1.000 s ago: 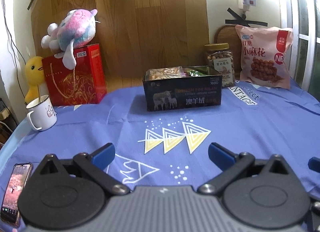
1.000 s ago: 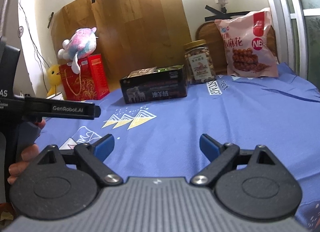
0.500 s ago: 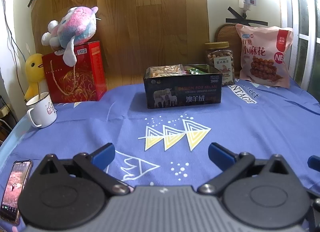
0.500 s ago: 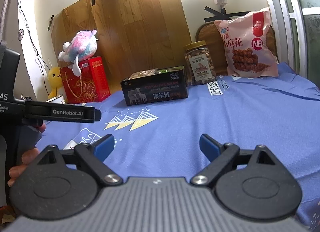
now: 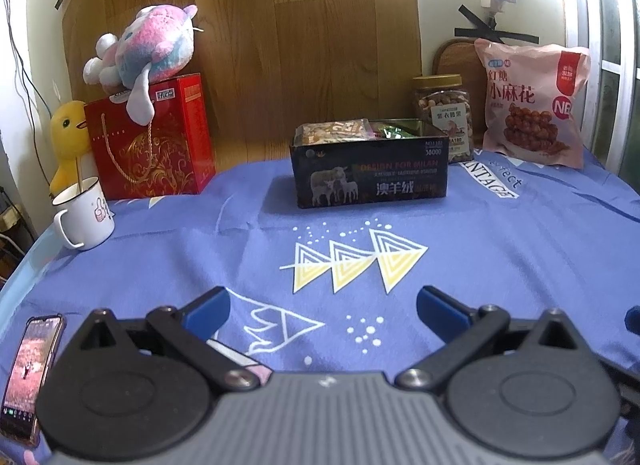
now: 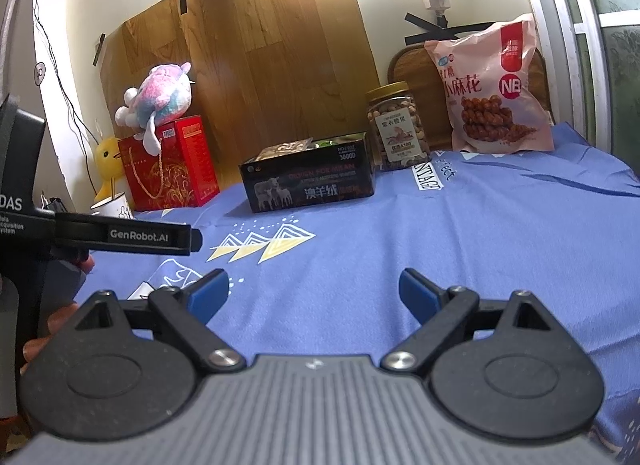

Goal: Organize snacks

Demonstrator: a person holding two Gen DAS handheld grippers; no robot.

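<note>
A black box point(image 5: 370, 173) point(image 6: 310, 185) with snack packets inside stands on the blue cloth at the back centre. Right of it are a jar of nuts point(image 5: 444, 121) point(image 6: 398, 127) and a pink snack bag point(image 5: 532, 105) point(image 6: 494, 91) leaning on the wall. My left gripper point(image 5: 322, 311) hovers open and empty over the near cloth, well short of the box. My right gripper point(image 6: 314, 291) is likewise open and empty, with the left gripper's body point(image 6: 120, 235) and a hand to its left.
A red gift box point(image 5: 154, 141) with a plush toy point(image 5: 148, 49) on top stands at the back left, beside a yellow duck point(image 5: 68, 137) and a white mug point(image 5: 82, 213). A phone point(image 5: 30, 365) lies at the near left edge. A window frame bounds the right side.
Both grippers have drawn back and risen slightly, so the box and snacks look a little farther and lower. Both stay open and empty.
</note>
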